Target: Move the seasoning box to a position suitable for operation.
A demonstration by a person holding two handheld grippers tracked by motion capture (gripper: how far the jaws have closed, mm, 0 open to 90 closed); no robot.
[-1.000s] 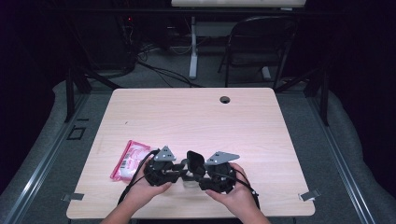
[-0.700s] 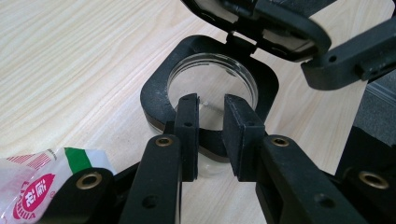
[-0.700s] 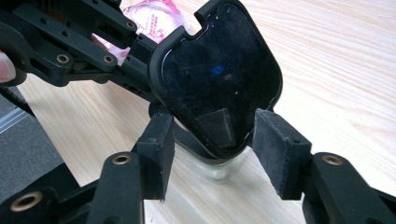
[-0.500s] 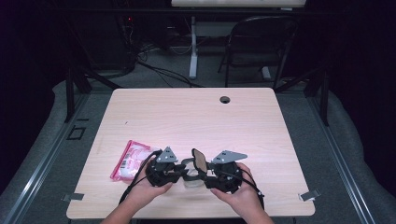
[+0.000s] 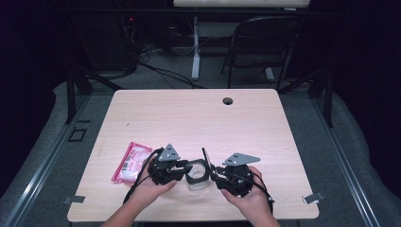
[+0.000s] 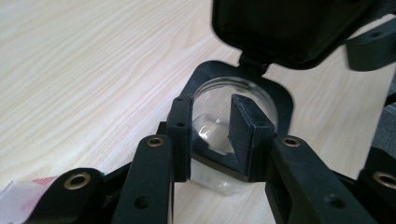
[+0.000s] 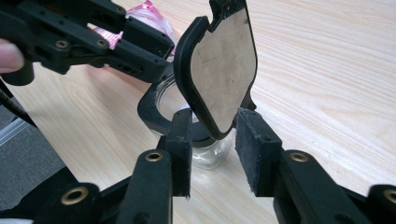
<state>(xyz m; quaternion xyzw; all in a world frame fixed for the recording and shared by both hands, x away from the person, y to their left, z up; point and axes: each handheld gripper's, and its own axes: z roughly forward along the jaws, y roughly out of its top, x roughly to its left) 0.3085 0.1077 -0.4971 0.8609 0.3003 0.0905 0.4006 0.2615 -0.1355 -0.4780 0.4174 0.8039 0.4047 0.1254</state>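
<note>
A small clear glass jar with a square black collar stands near the table's front edge. Its hinged black lid stands open, tilted up. My left gripper holds the collar's corner between its pads; its jaws have just been opening a little, and the collar is still between them. My right gripper faces it from the right. Its jaws have just been closing, and the lid's lower corner hangs between the pads with a gap still showing. My left gripper shows on the jar's far side.
A pink packet lies flat to the left of my left hand. A cable hole sits near the table's far edge. Behind the table stand a dark chair and cables on the floor.
The black lid has swung up from a low tilt to nearly upright. My right hand has shifted slightly right. The left hand has stayed put.
</note>
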